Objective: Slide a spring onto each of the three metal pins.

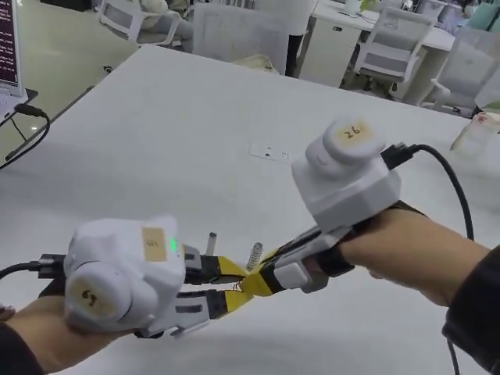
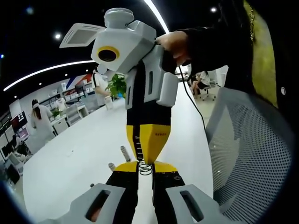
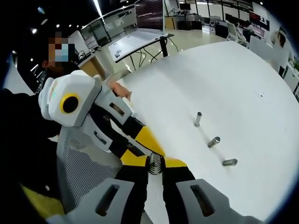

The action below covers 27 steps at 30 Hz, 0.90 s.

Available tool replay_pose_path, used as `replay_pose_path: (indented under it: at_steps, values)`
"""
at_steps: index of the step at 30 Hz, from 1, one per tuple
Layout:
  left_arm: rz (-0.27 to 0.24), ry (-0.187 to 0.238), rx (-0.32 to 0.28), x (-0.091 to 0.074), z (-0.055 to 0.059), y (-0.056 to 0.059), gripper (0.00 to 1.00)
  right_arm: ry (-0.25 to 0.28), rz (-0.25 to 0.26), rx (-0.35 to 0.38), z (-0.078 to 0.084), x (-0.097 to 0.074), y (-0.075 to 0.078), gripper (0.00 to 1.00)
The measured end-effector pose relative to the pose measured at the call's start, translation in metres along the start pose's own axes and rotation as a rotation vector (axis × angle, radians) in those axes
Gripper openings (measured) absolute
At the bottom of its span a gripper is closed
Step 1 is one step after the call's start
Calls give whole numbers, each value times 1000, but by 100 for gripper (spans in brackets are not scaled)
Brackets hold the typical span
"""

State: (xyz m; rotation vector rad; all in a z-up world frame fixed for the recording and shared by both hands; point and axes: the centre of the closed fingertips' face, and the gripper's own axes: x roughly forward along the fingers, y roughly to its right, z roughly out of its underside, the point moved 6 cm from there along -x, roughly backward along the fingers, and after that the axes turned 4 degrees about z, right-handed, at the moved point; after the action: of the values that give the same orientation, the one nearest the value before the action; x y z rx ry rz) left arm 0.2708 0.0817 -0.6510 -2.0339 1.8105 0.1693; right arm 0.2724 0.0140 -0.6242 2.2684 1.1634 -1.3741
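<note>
One broad, smooth white table (image 1: 156,117) would let a dropped part roll far. Both the left gripper (image 1: 231,286) and the right gripper (image 1: 262,280), hard plastic with yellow tips, meet at the near edge. Each has its jaws narrowed on the same spring (image 3: 155,164), so tugging apart could stretch or flick it. Slim steel pins (image 3: 214,142) stand just beyond. That spring is thin, springy wire coil.
</note>
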Motion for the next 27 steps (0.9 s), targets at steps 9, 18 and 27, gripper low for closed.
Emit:
replay_pose_path:
  at_steps: [9, 18, 27]
  values:
    - [1, 28, -72, -3, -2, -2, 8, -13, 1, -71, -5, -1, 0, 8]
    - [-4, 19, -160, -8, 6, -1, 23, -36, 22, -172, -5, 0, 1, 8]
    - [-30, -13, -195, -17, 21, -4, 31, -76, 54, -269, -4, -1, 6, 8]
